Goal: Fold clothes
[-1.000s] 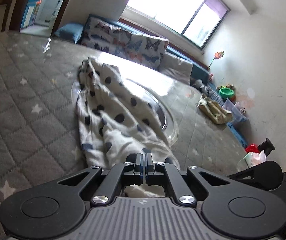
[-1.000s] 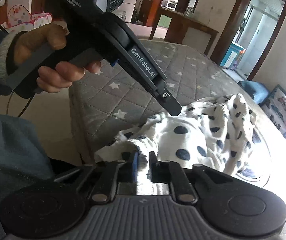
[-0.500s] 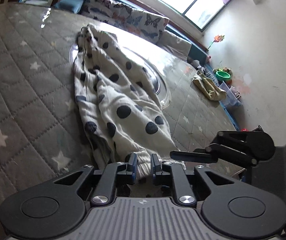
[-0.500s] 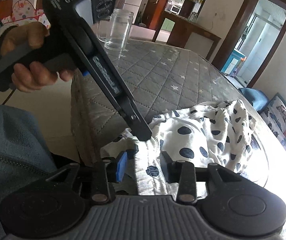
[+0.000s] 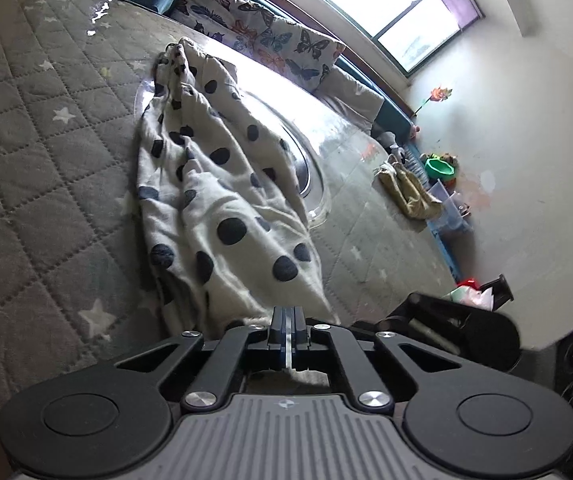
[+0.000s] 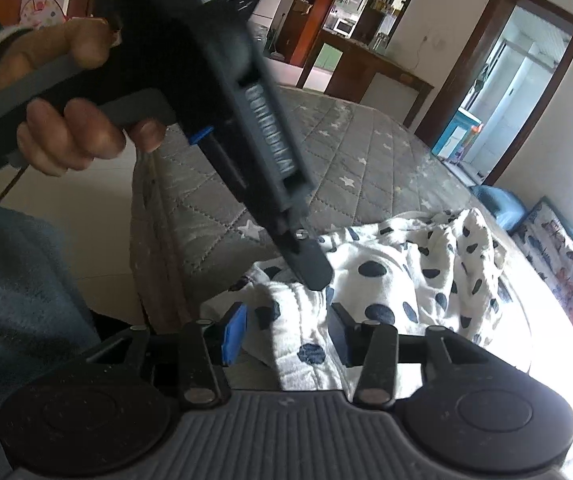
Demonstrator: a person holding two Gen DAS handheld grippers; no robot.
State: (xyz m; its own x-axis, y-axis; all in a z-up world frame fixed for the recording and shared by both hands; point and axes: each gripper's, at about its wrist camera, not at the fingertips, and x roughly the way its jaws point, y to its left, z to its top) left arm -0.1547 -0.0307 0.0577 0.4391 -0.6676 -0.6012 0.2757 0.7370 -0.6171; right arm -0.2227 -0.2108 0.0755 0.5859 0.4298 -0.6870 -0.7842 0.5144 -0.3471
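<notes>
Quilted bed (image 5: 38, 152) | spotted garment (image 5: 222, 208) runs lengthwise toward upper left | left tool (image 5: 288, 322) clenched on its near hem | right tool (image 6: 286, 332) released, straddling same hem

blurred: black left gripper body (image 6: 246, 92) | hidden: near hem of white navy-dotted garment (image 5: 222, 216) behind closed fingers

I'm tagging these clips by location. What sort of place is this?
Probably a lived-in home: a star-quilted mattress, a butterfly-print cushion under a window, and kitchen shelves beyond.
</notes>
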